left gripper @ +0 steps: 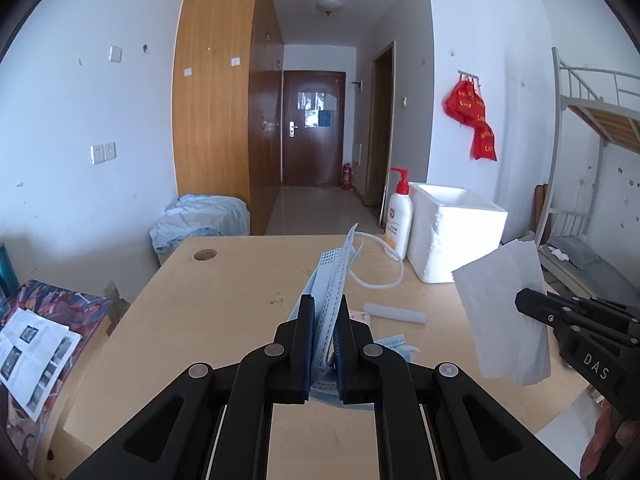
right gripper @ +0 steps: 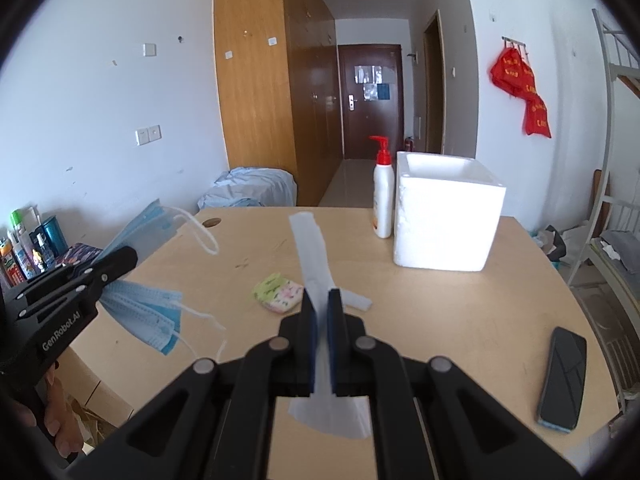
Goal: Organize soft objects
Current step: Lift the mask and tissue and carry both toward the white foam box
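Note:
My left gripper (left gripper: 325,312) is shut on a bunch of blue face masks (left gripper: 334,280) and holds them above the wooden table (left gripper: 224,304); it also shows in the right wrist view (right gripper: 128,258) with the masks (right gripper: 140,312) hanging from it. My right gripper (right gripper: 322,300) is shut on a white paper tissue (right gripper: 312,252); in the left wrist view it (left gripper: 528,300) holds the tissue (left gripper: 504,312) up at the right. A white foam box (right gripper: 444,216) stands open at the table's far right. A small tissue pack (right gripper: 278,293) and a white roll (left gripper: 394,313) lie on the table.
A lotion pump bottle (right gripper: 383,200) stands just left of the foam box. A black phone (right gripper: 562,376) lies near the table's right edge. Another blue mask (left gripper: 394,346) lies on the table. Bottles (right gripper: 20,252) stand at far left; a bunk bed (left gripper: 592,128) is right.

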Available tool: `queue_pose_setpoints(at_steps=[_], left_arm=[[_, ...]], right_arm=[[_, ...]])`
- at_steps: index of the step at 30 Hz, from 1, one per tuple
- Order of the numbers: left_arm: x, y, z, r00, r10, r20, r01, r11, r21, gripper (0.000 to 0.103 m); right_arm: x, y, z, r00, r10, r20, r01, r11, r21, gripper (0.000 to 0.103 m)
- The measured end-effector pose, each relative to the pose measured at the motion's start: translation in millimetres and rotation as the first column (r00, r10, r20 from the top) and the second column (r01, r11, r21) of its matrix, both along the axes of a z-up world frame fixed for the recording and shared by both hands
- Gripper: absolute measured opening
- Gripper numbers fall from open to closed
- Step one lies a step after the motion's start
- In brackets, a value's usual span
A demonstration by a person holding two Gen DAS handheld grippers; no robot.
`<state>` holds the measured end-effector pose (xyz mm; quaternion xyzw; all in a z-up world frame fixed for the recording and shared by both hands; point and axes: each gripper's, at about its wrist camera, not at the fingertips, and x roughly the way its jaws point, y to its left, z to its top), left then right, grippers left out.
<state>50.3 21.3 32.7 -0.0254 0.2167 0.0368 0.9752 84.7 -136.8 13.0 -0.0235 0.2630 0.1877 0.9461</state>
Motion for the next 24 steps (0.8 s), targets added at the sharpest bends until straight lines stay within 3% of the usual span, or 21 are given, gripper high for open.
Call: queue_pose_setpoints(at_steps=[13, 19, 24], left_arm=[[-14.4, -7.7, 3.2, 0.999, -0.015, 0.037, 0.016, 1.000, -0.008, 0.009], [-4.7, -24.7, 7.0, 0.995, -0.062, 0.076, 0.063, 0.998, -0.008, 0.009], [7.4, -45.6, 10.2, 0.987, -0.127, 0.103, 0.128, 0.992, -0.001, 0.009]], right_arm=[[-22.9, 0.4, 1.5, 0.998, -0.009, 0.063, 0.007, 0.999, 0.032, 0.007], [-32.7, -17.4, 8.4, 0.984, -0.110, 0.141, 0.104, 0.993, 0.049, 0.007], [-40.0, -35.2, 14.6, 0.951, -0.227, 0.211, 0.220, 0.974, 0.059, 0.007]])
